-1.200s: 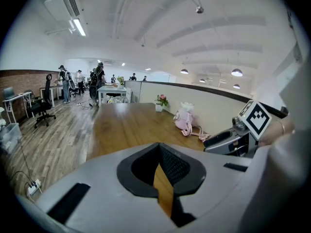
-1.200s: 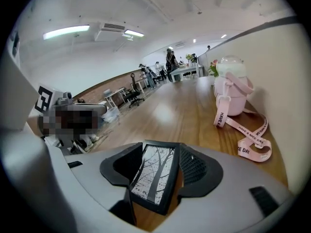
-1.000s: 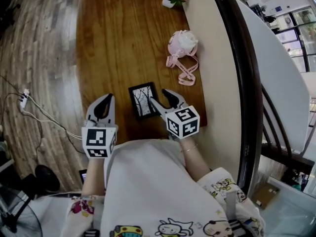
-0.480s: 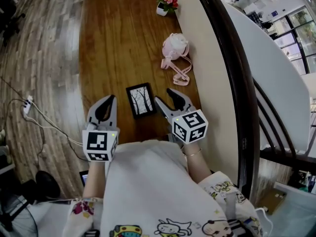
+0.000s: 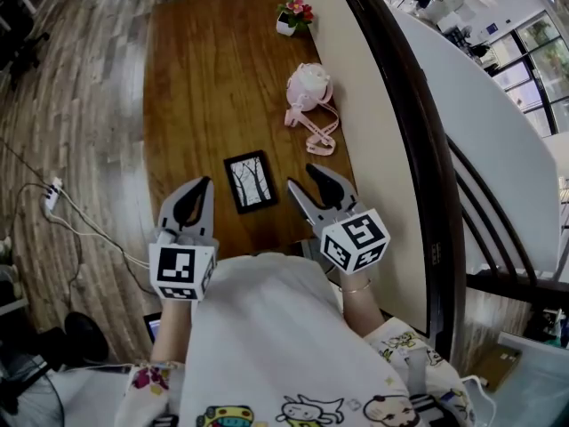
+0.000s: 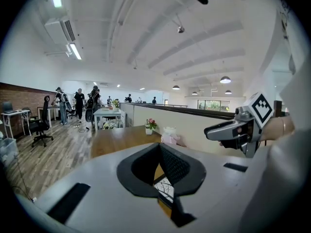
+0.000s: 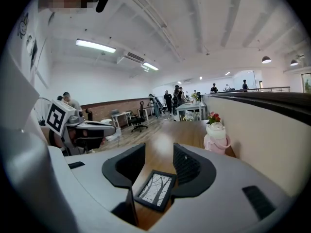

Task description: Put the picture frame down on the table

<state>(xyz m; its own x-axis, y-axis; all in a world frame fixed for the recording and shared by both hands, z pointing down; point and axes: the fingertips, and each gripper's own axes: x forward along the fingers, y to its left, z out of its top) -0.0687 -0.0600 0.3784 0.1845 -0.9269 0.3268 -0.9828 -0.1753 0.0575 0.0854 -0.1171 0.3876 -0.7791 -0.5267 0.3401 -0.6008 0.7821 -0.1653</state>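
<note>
The black picture frame (image 5: 250, 181) with a tree print lies flat on the wooden table (image 5: 196, 87) near its front edge. It also shows below the jaws in the right gripper view (image 7: 155, 189) and as a sliver in the left gripper view (image 6: 165, 188). My right gripper (image 5: 300, 176) hovers just right of the frame, apart from it. Its jaws have just been closing a little but stand open, gripping nothing (image 7: 158, 152). My left gripper (image 5: 204, 185) hangs left of the frame, its tips together and empty (image 6: 158, 147).
A pink flask with a looped strap (image 5: 309, 85) lies further back on the right. A small flower pot (image 5: 292, 16) stands at the far right corner. A low wall (image 5: 382, 132) runs along the table's right side. Cables (image 5: 53, 198) lie on the floor at left.
Both grippers have lifted and drawn back from the frame. The right gripper's finger, close against the frame's right edge before, now stands apart from it. The frame stays flat on the table.
</note>
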